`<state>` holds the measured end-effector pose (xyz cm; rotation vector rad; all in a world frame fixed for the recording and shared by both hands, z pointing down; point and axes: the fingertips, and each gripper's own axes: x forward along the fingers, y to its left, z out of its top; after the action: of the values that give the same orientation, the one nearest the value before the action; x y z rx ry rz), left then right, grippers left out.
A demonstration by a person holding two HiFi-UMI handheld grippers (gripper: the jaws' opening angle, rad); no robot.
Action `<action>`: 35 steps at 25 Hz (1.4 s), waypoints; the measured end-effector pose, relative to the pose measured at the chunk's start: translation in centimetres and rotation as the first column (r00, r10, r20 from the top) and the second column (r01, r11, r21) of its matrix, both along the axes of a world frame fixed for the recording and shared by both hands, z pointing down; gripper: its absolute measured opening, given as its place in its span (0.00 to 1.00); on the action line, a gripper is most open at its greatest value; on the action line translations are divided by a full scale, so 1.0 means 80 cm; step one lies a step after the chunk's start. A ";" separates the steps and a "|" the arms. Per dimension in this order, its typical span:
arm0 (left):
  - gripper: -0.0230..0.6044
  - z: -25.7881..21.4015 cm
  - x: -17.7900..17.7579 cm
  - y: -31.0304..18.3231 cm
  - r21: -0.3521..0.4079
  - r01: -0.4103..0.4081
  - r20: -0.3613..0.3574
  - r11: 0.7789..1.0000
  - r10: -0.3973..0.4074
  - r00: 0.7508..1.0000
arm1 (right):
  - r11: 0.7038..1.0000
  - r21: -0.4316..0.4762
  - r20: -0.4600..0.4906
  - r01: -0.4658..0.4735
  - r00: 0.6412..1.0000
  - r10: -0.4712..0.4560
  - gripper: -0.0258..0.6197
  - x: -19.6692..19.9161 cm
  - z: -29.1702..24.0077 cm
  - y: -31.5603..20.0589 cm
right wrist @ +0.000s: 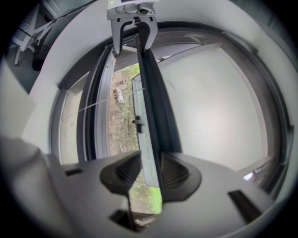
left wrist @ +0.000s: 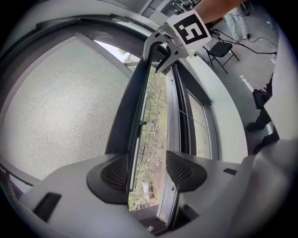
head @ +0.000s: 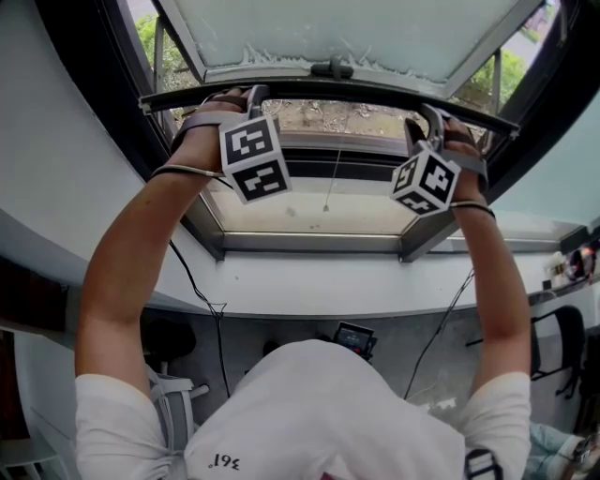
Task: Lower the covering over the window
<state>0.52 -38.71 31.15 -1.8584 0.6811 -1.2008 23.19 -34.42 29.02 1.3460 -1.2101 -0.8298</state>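
The covering (head: 347,28) ends in a dark bar (head: 375,91). The right tool (right wrist: 150,173) clenches that bar; the left tool (left wrist: 146,169) is released, jaws apart (bar touching 1 jaw).

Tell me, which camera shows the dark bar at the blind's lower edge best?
The head view: the dark bar runs its whole length across the window. The left gripper view shows it lengthwise beside the mesh; the right gripper view shows it between its jaws.

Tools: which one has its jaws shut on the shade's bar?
The right tool; its jaws pinch the bar. On the left tool they stand apart.
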 end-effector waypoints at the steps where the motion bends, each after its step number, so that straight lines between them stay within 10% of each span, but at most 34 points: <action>1: 0.43 0.005 0.000 0.001 -0.006 -0.001 0.003 1.000 0.001 1.000 | 1.000 -0.010 0.001 -0.001 1.000 0.001 0.26 0.000 0.005 0.001; 35: 0.44 0.147 -0.006 0.014 -0.184 0.029 0.111 0.982 -0.008 0.994 | 0.971 -0.238 0.026 -0.035 0.999 0.043 0.26 -0.003 0.151 0.008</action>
<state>0.03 -37.63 42.91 -1.9245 0.5421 -1.4085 22.94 -33.77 41.10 1.1868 -1.2604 -0.6163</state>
